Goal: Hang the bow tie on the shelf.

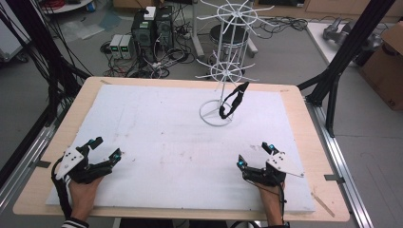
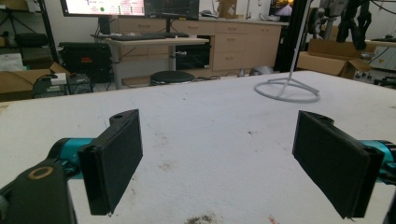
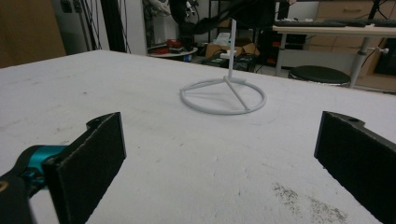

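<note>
**Both grippers parked, strap hanging on the rack**

So here's the setup as I see it. There's a white wire display rack (image 1: 227,61) standing toward the far side of the white mat (image 1: 157,137), a bit right of centre, with a black strap (image 1: 233,100) dangling off one of its lower arms. The strap hangs down at a slant, its long axis running from upper right to lower left, with the bottom loop just above the rack's ring base (image 3: 223,96).

The left gripper (image 1: 102,151) sits at the near left corner of the mat, the right gripper (image 1: 256,155) at the near right. Both have their jaws spread wide with nothing between them; you can see bare mat between the pads in each gripper view.

The bit that matters: the strap is up and forward of both hands, well apart from either. The right gripper looks clearly nearer, with the strap almost straight ahead of it and slightly to its left. From the left one it's a long diagonal reach across the mat.

My guess is the right hand goes for it, coming in across the strap's slant.
</note>
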Demonstrator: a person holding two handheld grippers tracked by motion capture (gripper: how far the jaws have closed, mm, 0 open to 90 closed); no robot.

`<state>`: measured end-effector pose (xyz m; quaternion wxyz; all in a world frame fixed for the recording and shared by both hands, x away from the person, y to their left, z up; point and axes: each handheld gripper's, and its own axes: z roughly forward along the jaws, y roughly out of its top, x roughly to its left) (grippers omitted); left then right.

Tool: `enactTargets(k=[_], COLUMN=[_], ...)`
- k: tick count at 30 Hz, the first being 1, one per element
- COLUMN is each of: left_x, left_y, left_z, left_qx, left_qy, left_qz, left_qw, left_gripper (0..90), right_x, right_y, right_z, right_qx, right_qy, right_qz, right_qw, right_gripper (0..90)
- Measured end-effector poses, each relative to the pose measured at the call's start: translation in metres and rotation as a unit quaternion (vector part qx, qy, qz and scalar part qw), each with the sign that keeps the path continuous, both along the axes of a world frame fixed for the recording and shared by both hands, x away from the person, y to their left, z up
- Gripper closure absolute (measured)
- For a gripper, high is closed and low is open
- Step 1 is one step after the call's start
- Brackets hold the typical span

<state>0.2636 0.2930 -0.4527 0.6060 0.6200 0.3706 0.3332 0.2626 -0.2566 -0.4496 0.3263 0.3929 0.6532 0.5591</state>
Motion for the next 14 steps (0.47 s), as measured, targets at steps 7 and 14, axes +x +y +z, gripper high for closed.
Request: enactTargets(k=[7,14], left_x=[0.0002,0.0013], left_y=[-0.0001,0.0000], left_z=[0.0000,0.0003], left_qx=[-0.002,-0.002], left_qy=[0.000,0.007], left_qz=[0.001,0.002], left_qw=[1.0000,1.0000], left_gripper=[16.3,16.3], right_x=[-0.0020,-0.0042], right_y=[-0.0002,0.0043], right_z=[-0.0010,-0.0014], right_qx=[-0.002,-0.023], right_qy=[-0.013,-0.026], right_qz=[-0.005,-0.004], right_qw=[0.9999,0.9994], right_gripper=[1.1,1.1])
